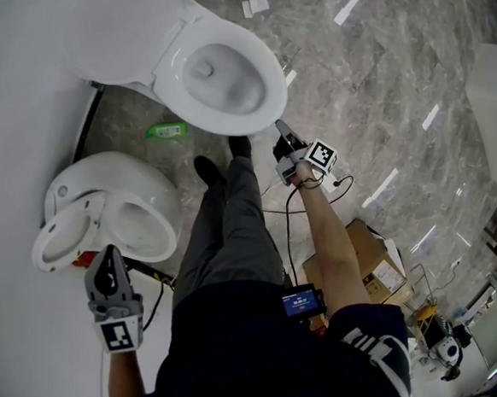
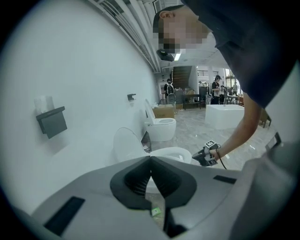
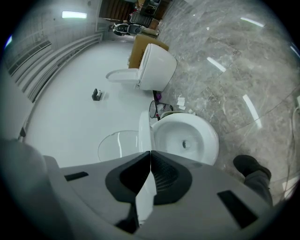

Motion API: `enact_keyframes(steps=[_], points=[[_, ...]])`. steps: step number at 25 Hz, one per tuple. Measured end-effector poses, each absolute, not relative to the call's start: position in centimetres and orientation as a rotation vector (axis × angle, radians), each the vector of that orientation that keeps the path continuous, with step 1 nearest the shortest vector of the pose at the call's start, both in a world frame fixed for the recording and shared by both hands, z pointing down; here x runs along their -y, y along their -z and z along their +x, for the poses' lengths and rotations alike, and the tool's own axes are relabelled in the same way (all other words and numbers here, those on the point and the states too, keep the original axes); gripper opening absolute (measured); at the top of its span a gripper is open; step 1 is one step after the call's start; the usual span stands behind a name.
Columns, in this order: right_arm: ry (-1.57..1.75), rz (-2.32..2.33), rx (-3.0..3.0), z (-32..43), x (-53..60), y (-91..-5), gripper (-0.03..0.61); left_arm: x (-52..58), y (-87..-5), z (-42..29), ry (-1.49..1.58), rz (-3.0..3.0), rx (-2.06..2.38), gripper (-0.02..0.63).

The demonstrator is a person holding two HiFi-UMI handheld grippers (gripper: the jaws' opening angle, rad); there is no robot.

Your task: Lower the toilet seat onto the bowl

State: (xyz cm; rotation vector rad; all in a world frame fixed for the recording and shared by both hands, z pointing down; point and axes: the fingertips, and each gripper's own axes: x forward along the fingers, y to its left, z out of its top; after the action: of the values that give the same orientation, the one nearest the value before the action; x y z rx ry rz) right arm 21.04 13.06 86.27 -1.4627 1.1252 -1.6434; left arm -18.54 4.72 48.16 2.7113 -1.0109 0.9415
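The white toilet bowl [image 1: 222,84] stands open at the top of the head view. Its seat [image 1: 167,50] is raised against the back; in the right gripper view the seat [image 3: 144,129] shows edge-on beside the bowl [image 3: 187,138]. My right gripper [image 1: 280,127] hovers just off the bowl's front rim, its jaws shut [image 3: 150,152] with nothing in them. My left gripper [image 1: 110,254] hangs low at the left, away from this toilet, also shut [image 2: 150,157] and empty. From the left gripper view I see the raised seat [image 2: 127,145] and the right gripper [image 2: 208,154].
A second toilet [image 1: 104,213] stands beside my left gripper. A green packet [image 1: 166,131] lies on the floor between the toilets. The person's shoes [image 1: 208,171] stand in front of the bowl. A cardboard box [image 1: 369,257] and cables sit at the right. A paper holder [image 2: 51,121] hangs on the wall.
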Motion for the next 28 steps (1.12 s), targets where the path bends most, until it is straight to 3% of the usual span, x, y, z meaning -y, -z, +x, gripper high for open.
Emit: enact_keyframes(steps=[28], points=[[1.744, -1.503, -1.106, 22.0, -14.5, -93.6, 0.020, -4.8, -52.1, -18.1, -1.058, 2.643, 0.953, 0.025]])
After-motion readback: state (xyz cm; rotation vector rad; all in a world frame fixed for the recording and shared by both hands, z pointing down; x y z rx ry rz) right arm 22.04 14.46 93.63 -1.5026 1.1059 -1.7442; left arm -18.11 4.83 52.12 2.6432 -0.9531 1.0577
